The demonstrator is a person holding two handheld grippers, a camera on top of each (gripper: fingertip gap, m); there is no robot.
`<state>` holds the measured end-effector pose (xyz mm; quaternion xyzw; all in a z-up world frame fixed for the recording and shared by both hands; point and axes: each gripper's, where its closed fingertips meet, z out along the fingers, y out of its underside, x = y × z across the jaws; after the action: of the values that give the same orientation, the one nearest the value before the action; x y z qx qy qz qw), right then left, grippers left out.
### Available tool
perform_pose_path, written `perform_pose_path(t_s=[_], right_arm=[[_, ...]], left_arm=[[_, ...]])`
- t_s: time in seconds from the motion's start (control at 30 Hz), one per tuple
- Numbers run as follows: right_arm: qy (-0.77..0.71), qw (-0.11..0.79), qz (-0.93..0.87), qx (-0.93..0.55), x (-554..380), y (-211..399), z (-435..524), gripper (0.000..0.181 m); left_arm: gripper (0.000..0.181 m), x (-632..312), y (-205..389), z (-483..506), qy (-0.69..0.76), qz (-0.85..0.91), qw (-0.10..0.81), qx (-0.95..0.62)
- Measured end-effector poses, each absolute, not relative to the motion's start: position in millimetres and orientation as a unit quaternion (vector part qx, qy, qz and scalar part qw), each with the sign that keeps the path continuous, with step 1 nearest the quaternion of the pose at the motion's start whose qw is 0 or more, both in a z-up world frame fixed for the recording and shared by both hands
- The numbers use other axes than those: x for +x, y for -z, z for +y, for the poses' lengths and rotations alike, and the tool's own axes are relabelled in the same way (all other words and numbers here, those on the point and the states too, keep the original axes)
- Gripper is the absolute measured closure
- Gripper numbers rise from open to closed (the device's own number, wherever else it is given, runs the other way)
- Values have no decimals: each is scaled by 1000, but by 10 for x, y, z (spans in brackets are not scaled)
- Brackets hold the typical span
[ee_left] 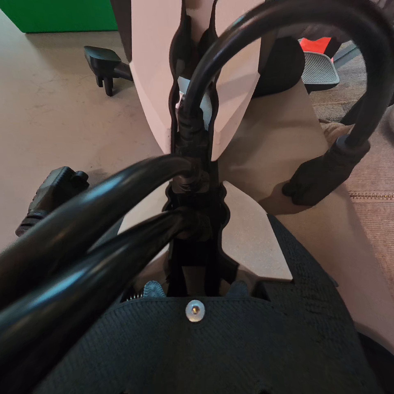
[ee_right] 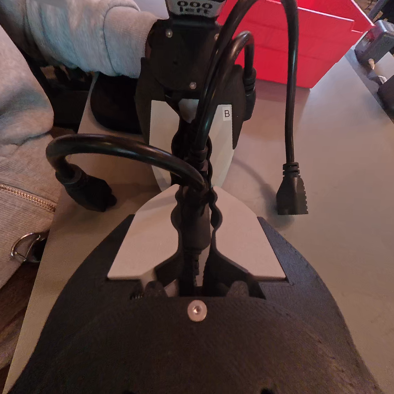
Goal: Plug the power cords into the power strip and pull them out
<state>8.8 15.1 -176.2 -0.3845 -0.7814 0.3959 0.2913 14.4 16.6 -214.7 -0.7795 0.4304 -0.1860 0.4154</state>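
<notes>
Both grippers meet tip to tip over a row of black power cord plugs [ee_left: 189, 181]. My left gripper [ee_left: 196, 191] is shut around two plugs, whose thick cords [ee_left: 96, 202] run off to the lower left. My right gripper [ee_right: 196, 196] is shut on a black plug [ee_right: 196, 230]; it also shows in the left wrist view [ee_left: 191, 149], coming in from the top. Only white slivers of the power strip [ee_left: 205, 100] show between the fingers. One cord loops to a connector [ee_right: 89, 191] lying near the table edge, another to a connector [ee_right: 292, 196] on the right.
A loose black plug [ee_left: 102, 64] with prongs and another connector [ee_left: 53, 191] lie on the beige table [ee_left: 64, 128]. A green box [ee_left: 57, 15] stands far left, a red bin [ee_right: 287, 42] behind. A person's grey sleeve [ee_right: 74, 32] and zipped jacket [ee_right: 21, 170] are close by. My left and right fingertips are right by each other. The connector [ee_right: 292, 196] is about 9 cm from my left fingertips. My left wrist view [ee_left: 60, 182] looks at it from another angle.
</notes>
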Motion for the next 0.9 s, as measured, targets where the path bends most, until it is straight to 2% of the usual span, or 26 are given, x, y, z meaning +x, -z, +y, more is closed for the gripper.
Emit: perform_pose_path(t_s=[0.9], right_arm=[[-370,311,-791,-374,52,1748,132,159]], left_arm=[[139,123,2145,149,182,432,415,-779]])
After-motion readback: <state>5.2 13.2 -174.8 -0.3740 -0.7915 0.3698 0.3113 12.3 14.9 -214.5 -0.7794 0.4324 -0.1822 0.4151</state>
